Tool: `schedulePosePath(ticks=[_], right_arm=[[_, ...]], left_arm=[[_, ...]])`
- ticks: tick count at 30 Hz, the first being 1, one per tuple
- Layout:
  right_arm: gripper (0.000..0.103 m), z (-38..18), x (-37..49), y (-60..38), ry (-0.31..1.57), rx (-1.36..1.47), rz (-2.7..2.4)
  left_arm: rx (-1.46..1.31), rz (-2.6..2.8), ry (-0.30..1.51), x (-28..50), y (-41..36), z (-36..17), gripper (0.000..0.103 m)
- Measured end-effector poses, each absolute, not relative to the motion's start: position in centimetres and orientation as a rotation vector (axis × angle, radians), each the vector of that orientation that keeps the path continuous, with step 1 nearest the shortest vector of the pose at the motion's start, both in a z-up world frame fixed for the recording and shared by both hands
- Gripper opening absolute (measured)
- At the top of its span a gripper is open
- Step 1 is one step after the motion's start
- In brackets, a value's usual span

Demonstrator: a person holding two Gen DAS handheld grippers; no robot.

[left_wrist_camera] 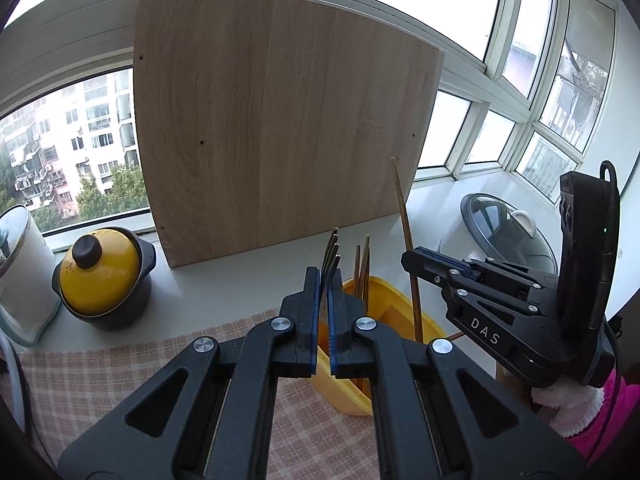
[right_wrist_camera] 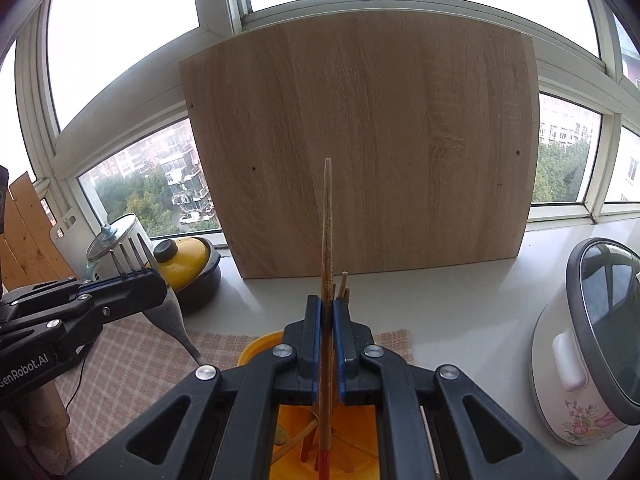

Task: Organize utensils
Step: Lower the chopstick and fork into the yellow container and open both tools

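Observation:
My left gripper [left_wrist_camera: 325, 280] is shut on a metal fork [left_wrist_camera: 331, 252], tines up, held over the yellow utensil holder [left_wrist_camera: 390, 300]. The fork also shows in the right wrist view [right_wrist_camera: 138, 250], gripped by the left gripper [right_wrist_camera: 148, 280]. My right gripper [right_wrist_camera: 327, 308] is shut on a long wooden chopstick [right_wrist_camera: 327, 216] that stands upright with its red lower end inside the yellow holder [right_wrist_camera: 260, 350]. In the left wrist view the right gripper [left_wrist_camera: 412, 258] holds that chopstick [left_wrist_camera: 402, 208]. Other chopsticks [left_wrist_camera: 362, 268] stand in the holder.
A large wooden board [left_wrist_camera: 280, 120] leans against the window. A yellow-lidded black pot [left_wrist_camera: 102, 276] and a white kettle [left_wrist_camera: 20, 268] stand at left. A rice cooker [right_wrist_camera: 592, 340] stands at right. A checked cloth [left_wrist_camera: 100, 376] covers the counter under the holder.

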State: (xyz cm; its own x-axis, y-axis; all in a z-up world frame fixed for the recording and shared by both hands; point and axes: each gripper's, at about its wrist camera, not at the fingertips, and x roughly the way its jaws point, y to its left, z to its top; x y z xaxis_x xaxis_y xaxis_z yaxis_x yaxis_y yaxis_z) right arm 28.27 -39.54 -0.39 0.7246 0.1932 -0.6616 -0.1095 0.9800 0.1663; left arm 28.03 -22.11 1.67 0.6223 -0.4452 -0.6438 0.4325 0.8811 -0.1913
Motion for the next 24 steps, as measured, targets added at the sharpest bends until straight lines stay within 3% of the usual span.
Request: schedulePosePath(ticks=[24], right_arm=[[0.004,-2.0,26.4,-41.0,0.855,0.146,0.218]], left_arm=[[-0.008,-0.574,0.880,26.0,-23.6,-3.0,0.002]])
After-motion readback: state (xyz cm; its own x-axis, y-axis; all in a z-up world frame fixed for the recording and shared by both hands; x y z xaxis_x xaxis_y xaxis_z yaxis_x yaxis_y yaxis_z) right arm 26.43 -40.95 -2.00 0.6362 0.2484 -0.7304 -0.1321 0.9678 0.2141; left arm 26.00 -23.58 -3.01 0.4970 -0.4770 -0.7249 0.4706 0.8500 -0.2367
